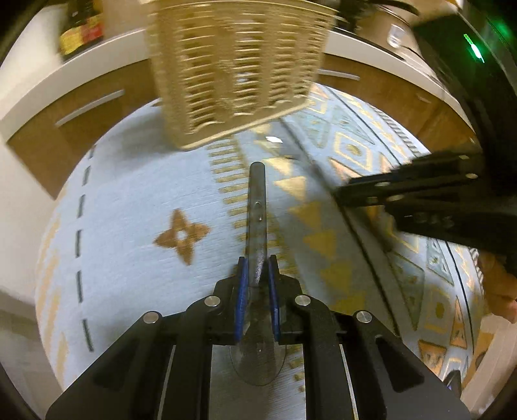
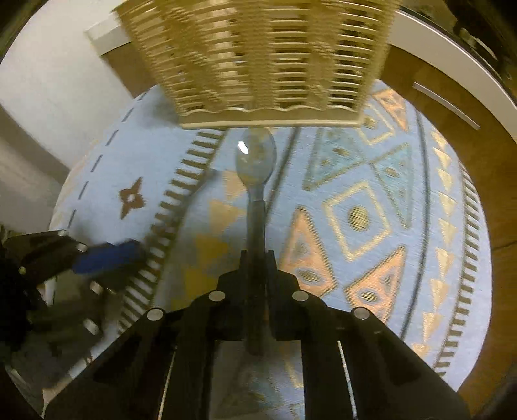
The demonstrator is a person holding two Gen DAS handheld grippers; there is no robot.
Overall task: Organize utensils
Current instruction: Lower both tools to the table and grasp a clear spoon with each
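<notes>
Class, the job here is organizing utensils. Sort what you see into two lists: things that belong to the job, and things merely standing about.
Part of the job:
- left tool, shut on a clear spoon, bowl end toward the camera
- right tool, shut on a second clear spoon, bowl end forward
- slatted basket

Just standing about:
- patterned tablecloth
- dark bottle
- drawer handles

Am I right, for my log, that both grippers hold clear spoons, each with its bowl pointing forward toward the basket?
Not quite. The right gripper holds its spoon bowl forward toward the basket, as the right wrist view shows. The left gripper holds its spoon handle forward, with the bowl back behind the jaws, as the left wrist view shows.
</notes>
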